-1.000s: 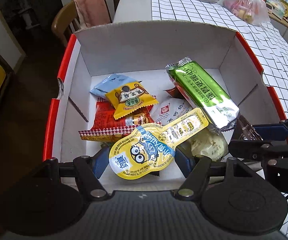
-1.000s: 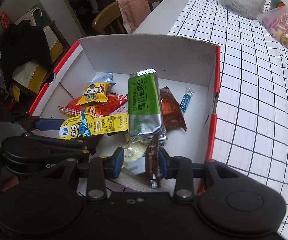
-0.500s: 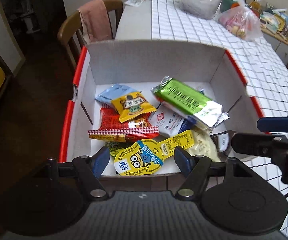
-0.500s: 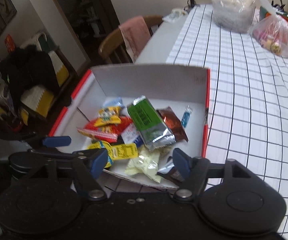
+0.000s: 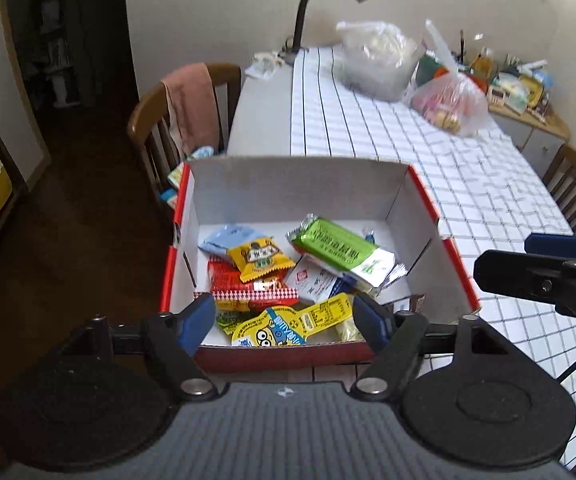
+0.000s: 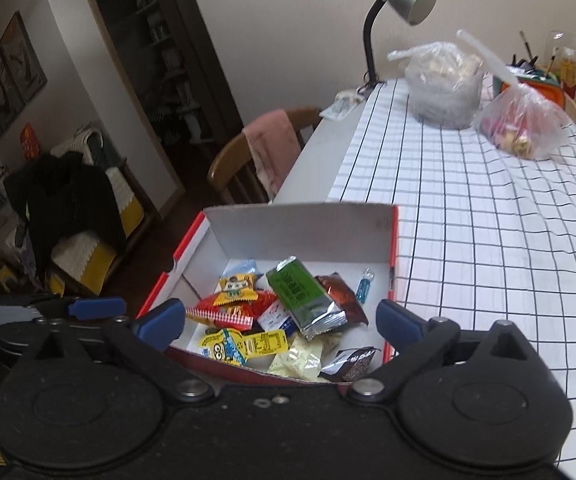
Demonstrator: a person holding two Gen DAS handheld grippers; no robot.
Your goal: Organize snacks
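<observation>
1. We see a shallow cardboard box, red outside and white inside (image 5: 300,184), at the near corner of the bench under a white black-gridded cloth (image 5: 468,184).
2. Our left claw (image 5: 283,318) hangs over the box's near wall, jaws partly apart and just widened, holding nothing.
3. Our right claw (image 6: 279,322) has just spread to its widest over the same wall, also empty.
4. Both drops look finished; the next move likely calls for finding another loose snack outside the box, though none shows nearby.
5. Inside the box, a yellow cartoon-faced pouch (image 5: 288,326) lies nearest its near wall, beyond it a red crinkled packet (image 5: 247,288) and a green foil bar (image 5: 340,250).
</observation>
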